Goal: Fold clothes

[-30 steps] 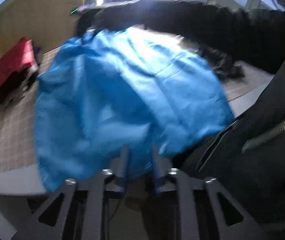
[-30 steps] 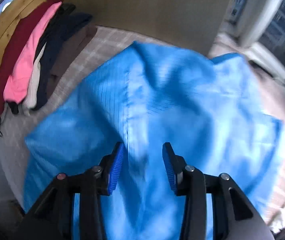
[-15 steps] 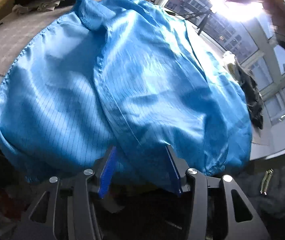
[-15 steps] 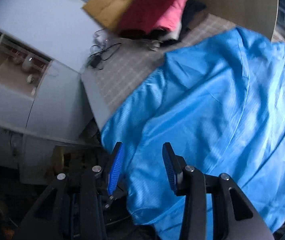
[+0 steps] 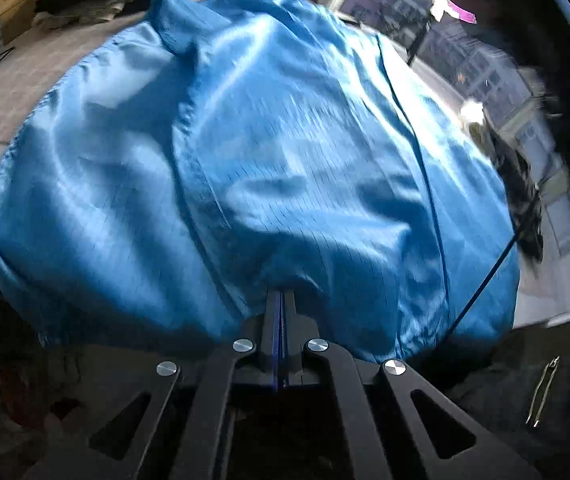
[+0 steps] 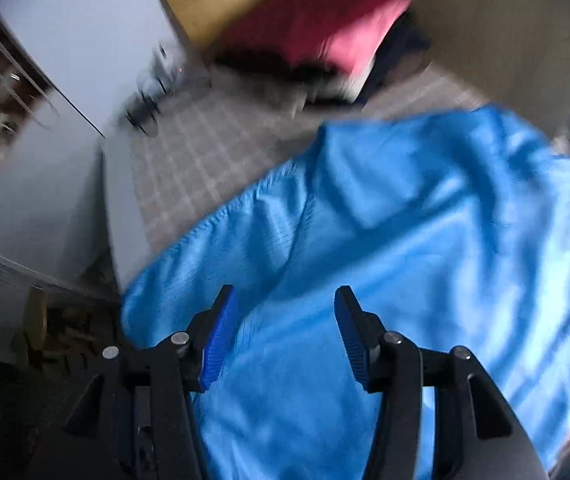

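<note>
A shiny blue garment [image 5: 269, 168] lies spread over the checked table cloth and fills most of the left wrist view. My left gripper [image 5: 281, 300] is shut on the garment's near hem, its two fingers pressed together with the cloth edge pinched between them. In the right wrist view the same blue garment [image 6: 405, 248] drapes over the table's near corner. Above its lower edge my right gripper [image 6: 281, 320] stands open, with blue fabric seen between and below the fingers but not held.
A pile of red, pink and dark clothes [image 6: 325, 36] lies at the far side of the checked cloth [image 6: 201, 152]. Dark clothing [image 5: 525, 208] sits at the right by the windows. Cables [image 6: 145, 108] lie near the table's left edge. A white cabinet [image 6: 45, 128] stands beside the table.
My left gripper has closed on the garment's near hem; half a second ago its fingers were apart. The right gripper has stayed open and swung toward the garment's left edge.
</note>
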`<state>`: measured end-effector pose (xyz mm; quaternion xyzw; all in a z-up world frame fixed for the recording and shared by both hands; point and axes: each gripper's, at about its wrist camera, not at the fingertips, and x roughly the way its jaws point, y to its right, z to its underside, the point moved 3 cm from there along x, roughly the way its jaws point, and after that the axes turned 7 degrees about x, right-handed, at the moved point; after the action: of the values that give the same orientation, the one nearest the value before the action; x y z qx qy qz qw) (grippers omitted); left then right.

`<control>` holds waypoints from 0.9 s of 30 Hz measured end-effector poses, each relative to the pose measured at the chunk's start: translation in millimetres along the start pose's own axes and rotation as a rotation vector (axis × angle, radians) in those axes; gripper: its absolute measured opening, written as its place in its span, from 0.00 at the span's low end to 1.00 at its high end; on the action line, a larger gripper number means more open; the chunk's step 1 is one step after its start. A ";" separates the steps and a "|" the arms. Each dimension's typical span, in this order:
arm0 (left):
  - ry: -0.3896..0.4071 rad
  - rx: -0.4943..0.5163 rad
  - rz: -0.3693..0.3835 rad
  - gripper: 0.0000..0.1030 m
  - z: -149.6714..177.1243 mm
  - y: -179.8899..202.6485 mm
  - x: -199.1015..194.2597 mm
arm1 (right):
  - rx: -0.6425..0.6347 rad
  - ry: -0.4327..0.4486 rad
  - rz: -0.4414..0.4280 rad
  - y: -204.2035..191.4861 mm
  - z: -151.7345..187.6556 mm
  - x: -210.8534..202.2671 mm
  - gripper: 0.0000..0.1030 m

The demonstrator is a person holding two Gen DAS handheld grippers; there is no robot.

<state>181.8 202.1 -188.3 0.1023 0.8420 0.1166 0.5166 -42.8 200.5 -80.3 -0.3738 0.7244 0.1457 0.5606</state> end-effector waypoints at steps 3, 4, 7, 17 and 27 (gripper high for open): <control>0.031 0.019 -0.002 0.00 4.1 -3.0 -17.4 | -0.031 -0.096 0.061 -9.4 -17.3 62.0 0.48; 0.045 0.021 0.005 0.00 6.3 -4.8 -25.3 | -0.037 -0.103 0.073 -8.8 -18.7 64.0 0.48; 0.085 0.005 0.009 0.00 14.6 -14.8 -46.8 | -0.056 -0.123 0.109 -6.8 -22.9 70.1 0.48; -0.025 -0.024 0.040 0.36 26.5 -6.8 -20.5 | -0.113 -0.172 0.202 -2.5 -31.9 81.3 0.10; -0.096 -0.030 0.089 0.01 35.8 0.9 -6.5 | -0.127 -0.130 0.176 -4.0 -21.0 57.9 0.06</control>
<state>216.8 204.3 -198.3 0.1375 0.8090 0.1468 0.5523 -60.0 162.6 -125.8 -0.3333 0.7058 0.2636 0.5667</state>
